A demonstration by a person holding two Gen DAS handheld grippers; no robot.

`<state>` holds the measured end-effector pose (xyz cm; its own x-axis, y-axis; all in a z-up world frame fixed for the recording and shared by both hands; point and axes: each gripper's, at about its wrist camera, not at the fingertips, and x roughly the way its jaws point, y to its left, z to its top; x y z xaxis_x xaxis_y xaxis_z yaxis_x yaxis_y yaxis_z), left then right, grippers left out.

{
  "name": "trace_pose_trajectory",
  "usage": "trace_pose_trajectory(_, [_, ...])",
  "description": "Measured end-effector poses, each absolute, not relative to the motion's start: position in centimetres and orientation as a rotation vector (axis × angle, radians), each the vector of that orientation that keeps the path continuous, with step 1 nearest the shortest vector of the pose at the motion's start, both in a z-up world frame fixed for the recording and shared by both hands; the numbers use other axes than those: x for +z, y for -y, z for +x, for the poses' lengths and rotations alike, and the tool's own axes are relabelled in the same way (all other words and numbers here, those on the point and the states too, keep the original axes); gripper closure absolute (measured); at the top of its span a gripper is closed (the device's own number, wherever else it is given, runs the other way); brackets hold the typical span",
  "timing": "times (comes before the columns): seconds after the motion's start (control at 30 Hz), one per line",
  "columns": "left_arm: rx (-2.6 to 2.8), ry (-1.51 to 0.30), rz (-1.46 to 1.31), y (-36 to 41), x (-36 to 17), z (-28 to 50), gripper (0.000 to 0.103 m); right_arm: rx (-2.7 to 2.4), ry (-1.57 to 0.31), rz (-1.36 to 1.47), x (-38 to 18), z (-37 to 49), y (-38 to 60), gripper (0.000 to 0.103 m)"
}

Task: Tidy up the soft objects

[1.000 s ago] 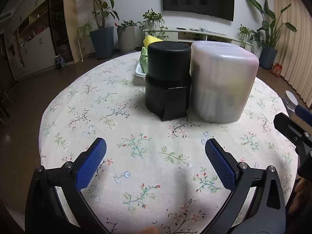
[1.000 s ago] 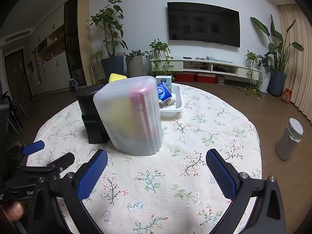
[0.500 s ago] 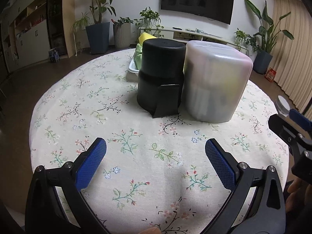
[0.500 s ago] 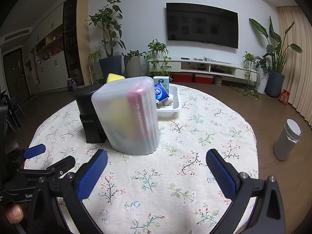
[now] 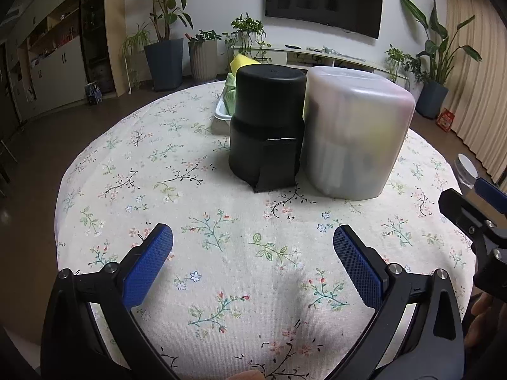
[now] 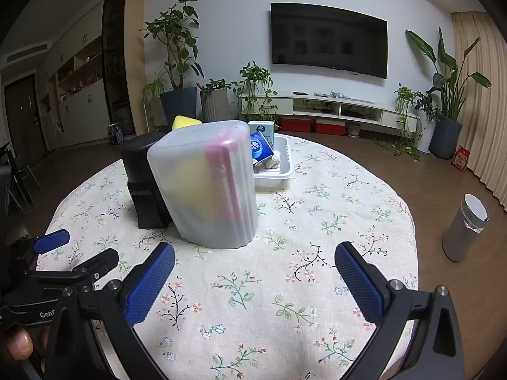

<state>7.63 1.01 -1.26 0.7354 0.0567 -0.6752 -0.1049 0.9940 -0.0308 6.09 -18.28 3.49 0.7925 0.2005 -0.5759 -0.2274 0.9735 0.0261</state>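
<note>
At the bottom of the left wrist view, the left gripper [image 5: 253, 247] hangs over the tablecloth [image 5: 221, 253] with its two blue-padded fingers [image 5: 149, 262] spread wide and nothing between them. The right gripper [image 6: 254, 267] fills the bottom of its own view the same way, fingers released and apart, gripping nothing. Each gripper shows at the edge of the other's view: the right one at the right side [image 5: 475, 215], the left one at the lower left [image 6: 69, 266].

In the middle of the round table stand two upturned containers, touching side by side. The black tub [image 5: 267, 126] is opaque, so its contents cannot be told. The frosted plastic bin [image 6: 206, 186] shows blurred shapes through its wall: a yellow mass and a pink upright strip.

Just behind them, toward the upper centre, sits one white tray [image 6: 279, 171]. It holds a yellow sponge [image 5: 242, 61], a green cloth [image 5: 231, 95], two blue-and-white tissue packs [image 6: 261, 145] and a small beige item too unclear to name.

On the floor at the right of the right wrist view stands one grey cylinder [image 6: 464, 234].
</note>
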Motion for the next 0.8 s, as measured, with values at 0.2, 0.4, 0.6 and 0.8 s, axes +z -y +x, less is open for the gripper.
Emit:
trace_pose_trajectory(0.2, [0.09, -0.743, -0.082, -1.24, -1.34, 7.63, 0.0, 0.222, -0.623, -0.055, 3.21, 6.08, 18.32, 0.0])
trace_pose_trajectory(0.4, [0.087, -0.742, -0.082, -1.22, -1.38, 7.63, 0.0, 0.208, -0.639, -0.06, 2.93, 6.21, 18.45, 0.0])
trace_pose_trajectory(0.6, [0.075, -0.75, -0.102, -1.39, -1.49, 7.76, 0.0, 0.205, -0.649, -0.064, 2.81, 6.23, 18.51, 0.0])
trace_pose_trajectory(0.8, [0.079, -0.75, -0.096, -1.31, -1.51, 7.84, 0.0, 0.205, -0.659, -0.065, 2.69, 6.34, 18.41, 0.0])
